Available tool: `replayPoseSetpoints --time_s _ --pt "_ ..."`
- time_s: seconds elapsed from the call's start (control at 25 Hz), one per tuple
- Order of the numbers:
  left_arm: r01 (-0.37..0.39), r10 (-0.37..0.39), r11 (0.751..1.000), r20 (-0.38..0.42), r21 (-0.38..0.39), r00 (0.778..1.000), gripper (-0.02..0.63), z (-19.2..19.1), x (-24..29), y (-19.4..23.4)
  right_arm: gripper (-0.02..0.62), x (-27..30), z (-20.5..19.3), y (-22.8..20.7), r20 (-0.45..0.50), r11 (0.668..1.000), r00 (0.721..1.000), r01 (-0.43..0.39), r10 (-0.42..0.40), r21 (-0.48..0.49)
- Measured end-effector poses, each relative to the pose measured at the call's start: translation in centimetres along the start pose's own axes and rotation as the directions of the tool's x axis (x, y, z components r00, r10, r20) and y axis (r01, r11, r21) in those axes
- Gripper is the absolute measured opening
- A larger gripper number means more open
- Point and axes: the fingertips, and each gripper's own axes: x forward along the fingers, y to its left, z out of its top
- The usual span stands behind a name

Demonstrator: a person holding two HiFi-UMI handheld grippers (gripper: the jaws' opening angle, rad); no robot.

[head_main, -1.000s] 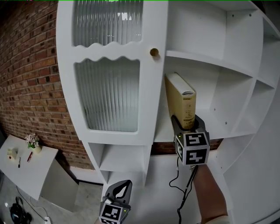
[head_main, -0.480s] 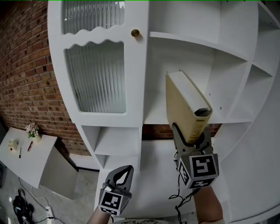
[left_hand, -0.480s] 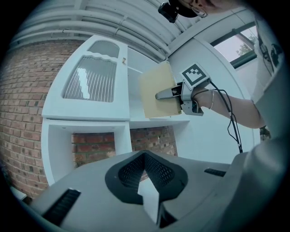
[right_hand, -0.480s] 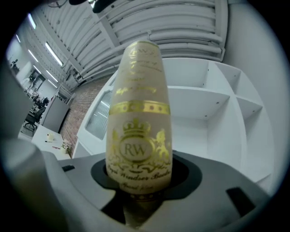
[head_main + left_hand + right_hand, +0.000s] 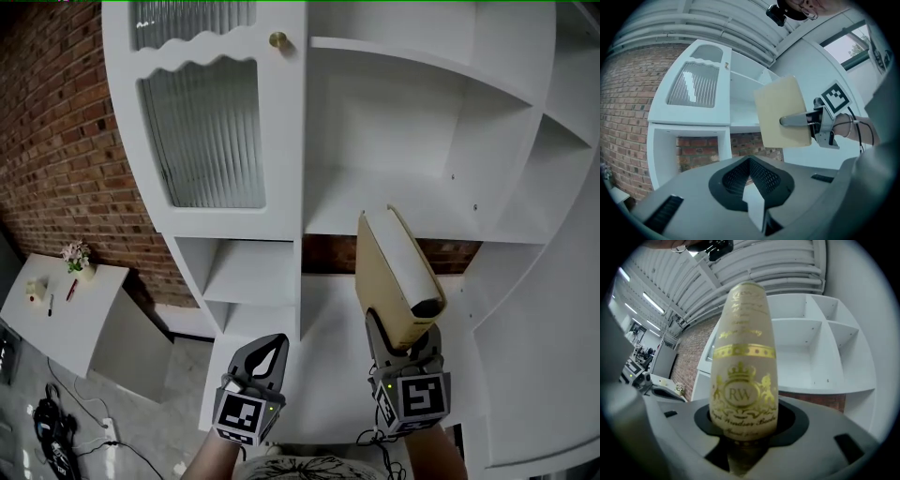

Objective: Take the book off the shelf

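The cream book (image 5: 394, 277) with gold print on its spine (image 5: 743, 362) is off the white shelf (image 5: 394, 214) and stands upright in the air in front of it. My right gripper (image 5: 403, 333) is shut on the book's lower end, one finger on each cover. In the left gripper view the book (image 5: 780, 112) shows flat-on, with a right finger (image 5: 794, 121) across its cover. My left gripper (image 5: 265, 349) hangs low and to the left of the book, shut with nothing in it. The shelf compartment behind the book is bare.
A ribbed-glass cabinet door (image 5: 202, 131) with a brass knob (image 5: 278, 39) stands left of the shelf. Open cubbies (image 5: 248, 272) lie below it. A brick wall (image 5: 56, 141) is at far left, and a small white table (image 5: 56, 314) with a flower pot (image 5: 75, 255) stands below it.
The right gripper has drawn the book out of the shelf compartment, down and toward me. The shelf it stood on is now bare. The left gripper has stayed shut and low.
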Motion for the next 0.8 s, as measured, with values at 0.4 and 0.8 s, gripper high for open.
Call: replayPoseSetpoints --time_s 0.4,0.8 --pt "-0.011 0.011 1.000 -0.023 -0.018 1.000 0.014 -2.0 -0.3 -1.8 0.224 -3.0 -10.6 1.8 -0.119 0.994 0.991 -0.046 0.058 0.095" --pt "-0.026 0.026 0.999 -0.037 -0.023 0.999 0.014 -2.8 -0.6 -1.9 0.224 -2.9 -11.9 2.6 -0.122 0.991 0.989 -0.066 0.081 0.120"
